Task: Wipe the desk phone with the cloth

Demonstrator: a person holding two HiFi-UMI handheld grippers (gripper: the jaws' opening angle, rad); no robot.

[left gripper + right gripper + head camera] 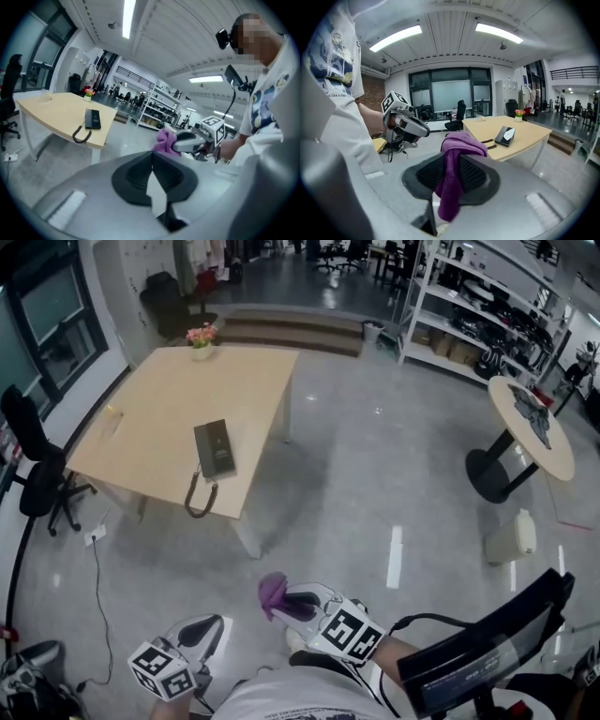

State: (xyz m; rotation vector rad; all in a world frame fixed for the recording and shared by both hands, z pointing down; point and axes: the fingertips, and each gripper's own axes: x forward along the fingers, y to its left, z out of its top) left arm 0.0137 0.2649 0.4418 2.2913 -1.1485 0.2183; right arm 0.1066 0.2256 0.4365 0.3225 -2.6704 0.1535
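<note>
Your right hand-held gripper (451,178) pinches a soft, fuzzy purple cloth (457,143), which droops down between its dark jaws. Your left hand-held gripper (152,173) is squeezed tight with nothing in it. Well ahead, the flat black desk phone (215,448) with its curly cord (199,499) lies near the edge of the smooth, pale wooden worktop (159,409).

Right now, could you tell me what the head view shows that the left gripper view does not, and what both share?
Head view only: the round table and a white container near it. Left gripper view only: the ceiling light strip and, close up, the left tool, jaws shut and empty. Both: the desk phone on the wooden desk, and the purple cloth in the right tool.
</note>
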